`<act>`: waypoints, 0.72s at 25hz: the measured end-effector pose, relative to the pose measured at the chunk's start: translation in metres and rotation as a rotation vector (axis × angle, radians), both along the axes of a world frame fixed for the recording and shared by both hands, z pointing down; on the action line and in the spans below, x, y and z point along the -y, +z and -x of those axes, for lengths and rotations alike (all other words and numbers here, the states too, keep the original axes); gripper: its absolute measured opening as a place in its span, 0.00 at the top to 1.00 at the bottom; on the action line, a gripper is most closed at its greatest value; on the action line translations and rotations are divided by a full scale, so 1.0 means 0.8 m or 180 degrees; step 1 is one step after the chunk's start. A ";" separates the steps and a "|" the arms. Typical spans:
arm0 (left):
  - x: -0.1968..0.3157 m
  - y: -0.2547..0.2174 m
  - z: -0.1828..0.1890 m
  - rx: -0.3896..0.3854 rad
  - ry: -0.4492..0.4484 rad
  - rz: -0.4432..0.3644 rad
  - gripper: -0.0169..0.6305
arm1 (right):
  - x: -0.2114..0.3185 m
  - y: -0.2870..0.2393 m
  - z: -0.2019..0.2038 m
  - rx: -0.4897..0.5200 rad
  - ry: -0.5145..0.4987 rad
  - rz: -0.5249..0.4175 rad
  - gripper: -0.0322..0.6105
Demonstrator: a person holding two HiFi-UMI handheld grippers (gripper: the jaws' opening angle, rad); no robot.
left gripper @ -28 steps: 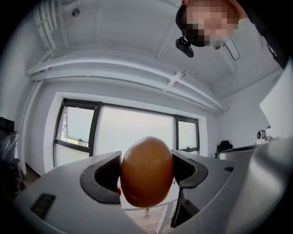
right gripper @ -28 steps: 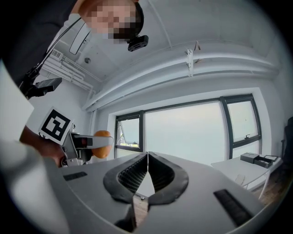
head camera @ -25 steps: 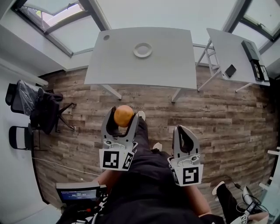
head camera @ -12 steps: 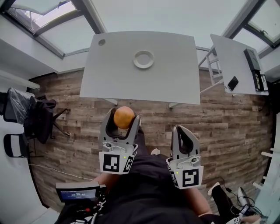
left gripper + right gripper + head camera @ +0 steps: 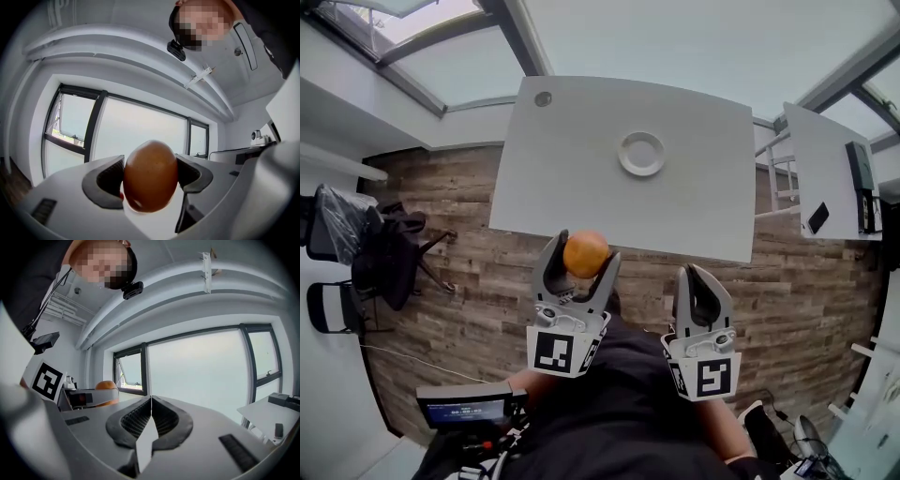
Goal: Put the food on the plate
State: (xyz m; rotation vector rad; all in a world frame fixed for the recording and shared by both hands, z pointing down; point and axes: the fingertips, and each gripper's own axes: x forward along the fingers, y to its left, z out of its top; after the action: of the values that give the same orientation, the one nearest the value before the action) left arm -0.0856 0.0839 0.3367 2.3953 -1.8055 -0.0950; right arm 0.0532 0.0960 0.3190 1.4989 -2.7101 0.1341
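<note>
Left tool [image 5: 582, 257] pinches the orange [image 5: 150, 183] (right tool [image 5: 701, 276] pressed together) near white table [image 5: 581, 141] bearing plate [image 5: 641, 154]

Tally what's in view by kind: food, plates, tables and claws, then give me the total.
Food: 1, the orange food item, in the left claw
Plates: 1, white plate
Tables: 2, big table and side table
Claws: 2, counting the right claw
Total: 6

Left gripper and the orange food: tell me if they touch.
Touching. The left gripper clamps the orange food; its own view shows both jaws pressed against it.
</note>
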 end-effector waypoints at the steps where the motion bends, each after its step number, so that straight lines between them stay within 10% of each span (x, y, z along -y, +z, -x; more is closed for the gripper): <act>1: 0.007 0.000 0.008 0.0004 -0.0008 0.0004 0.49 | 0.009 -0.002 0.009 -0.0009 -0.0017 -0.0012 0.94; 18: 0.082 0.020 0.105 -0.0005 -0.0147 0.0019 0.49 | 0.130 0.019 0.091 -0.0162 -0.0101 0.0029 0.94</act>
State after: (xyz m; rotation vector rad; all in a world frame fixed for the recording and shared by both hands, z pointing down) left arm -0.1695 0.0179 0.3528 2.3492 -1.8582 -0.0963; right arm -0.0197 -0.0079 0.3340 1.4359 -2.6883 0.1058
